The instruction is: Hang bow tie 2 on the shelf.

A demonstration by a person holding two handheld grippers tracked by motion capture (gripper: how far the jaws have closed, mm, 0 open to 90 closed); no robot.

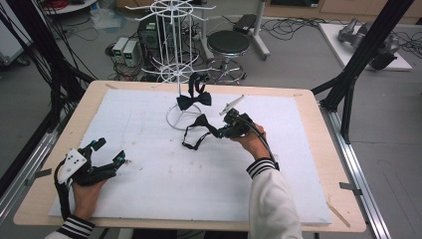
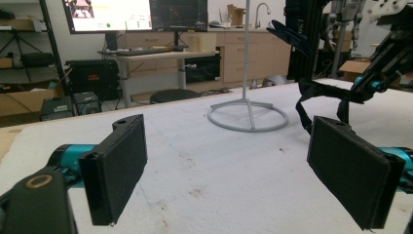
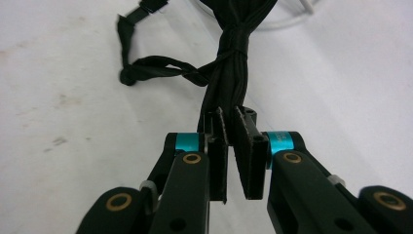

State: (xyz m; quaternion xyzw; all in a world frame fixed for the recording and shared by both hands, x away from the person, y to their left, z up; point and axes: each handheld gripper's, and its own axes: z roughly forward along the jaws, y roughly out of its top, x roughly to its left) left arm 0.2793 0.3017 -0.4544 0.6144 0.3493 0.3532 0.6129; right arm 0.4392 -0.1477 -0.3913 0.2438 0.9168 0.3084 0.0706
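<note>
On the white board, two bow ties (image 1: 194,100), right tool (image 1: 222,131) pinching one, left tool (image 1: 110,151) wide, one wire stand (image 1: 174,35).

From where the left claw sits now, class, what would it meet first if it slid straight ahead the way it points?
Probably the ring base of the white wire stand, which lies ahead, slightly right of centre between the open left claw pads. Before that there is bare white board. The black bow tie strap lies further right; depth is uncertain.

no readable text, labels or numbers, monitor (image 2: 107,14) content in left gripper view too blurred to read
</note>
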